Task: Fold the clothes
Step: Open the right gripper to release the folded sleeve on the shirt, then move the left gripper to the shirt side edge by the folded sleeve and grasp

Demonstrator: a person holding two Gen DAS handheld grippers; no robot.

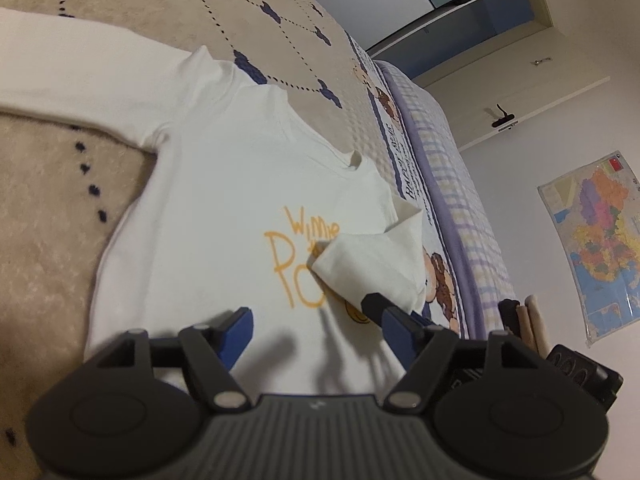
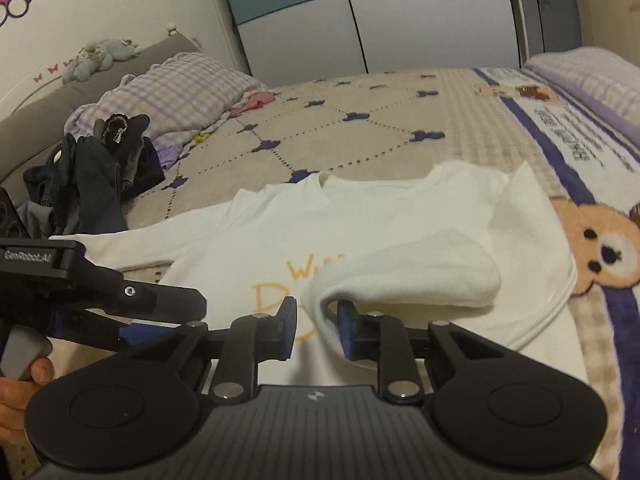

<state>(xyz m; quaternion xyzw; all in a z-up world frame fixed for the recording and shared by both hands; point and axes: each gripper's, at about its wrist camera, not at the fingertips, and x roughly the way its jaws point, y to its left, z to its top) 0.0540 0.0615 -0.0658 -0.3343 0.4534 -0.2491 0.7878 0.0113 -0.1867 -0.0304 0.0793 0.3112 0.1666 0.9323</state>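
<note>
Between the narrowly parted jaws of the right gripper (image 2: 314,330) droops the folded-over sleeve (image 2: 408,276) of a white cotton long-sleeved shirt with orange lettering (image 2: 256,236), spread on the beige quilted bed (image 2: 360,136). The left gripper (image 1: 312,320) gapes wide, empty. Soft, light, floppy cloth: pinch hems or cuffs.

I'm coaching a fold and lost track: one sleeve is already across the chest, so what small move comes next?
Probably take the left gripper, open and holding nothing, to the other sleeve, which lies stretched out flat, and fold it over the shirt to match.
</note>
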